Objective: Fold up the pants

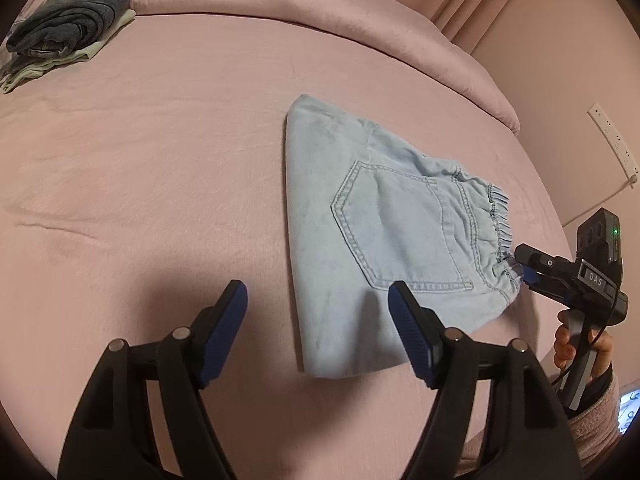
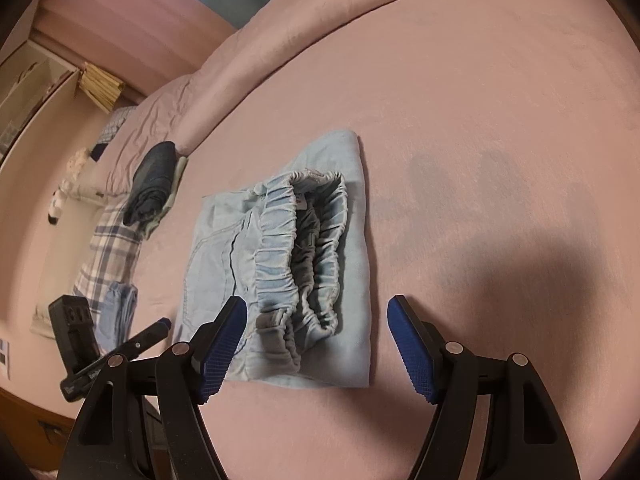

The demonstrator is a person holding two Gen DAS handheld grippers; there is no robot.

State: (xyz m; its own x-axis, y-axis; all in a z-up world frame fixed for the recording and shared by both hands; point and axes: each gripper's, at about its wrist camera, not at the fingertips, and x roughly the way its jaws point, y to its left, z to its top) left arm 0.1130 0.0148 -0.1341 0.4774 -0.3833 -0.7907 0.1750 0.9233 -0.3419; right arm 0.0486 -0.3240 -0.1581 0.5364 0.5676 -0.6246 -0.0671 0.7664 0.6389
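Note:
Light blue denim pants (image 1: 384, 216) lie folded into a small stack on the pink bed (image 1: 160, 160), back pocket up. In the right wrist view the pants (image 2: 280, 240) show their elastic waistband toward the camera. My left gripper (image 1: 318, 296) is open just above the stack's near edge, nothing pressed between its pads. My right gripper (image 2: 316, 308) is open too, hovering over the waistband end without gripping it. From the left wrist view the right gripper (image 1: 522, 264) sits at the waistband, held by a hand (image 1: 568, 340). The left gripper (image 2: 160, 326) shows at the lower left.
A dark folded garment (image 1: 76, 16) rests on a pale one at the far left of the bed. A rolled pink blanket (image 1: 320, 12) runs along the far side. A plaid cloth (image 2: 108, 248) lies beyond the stack. A power strip (image 1: 612, 144) hangs on the wall.

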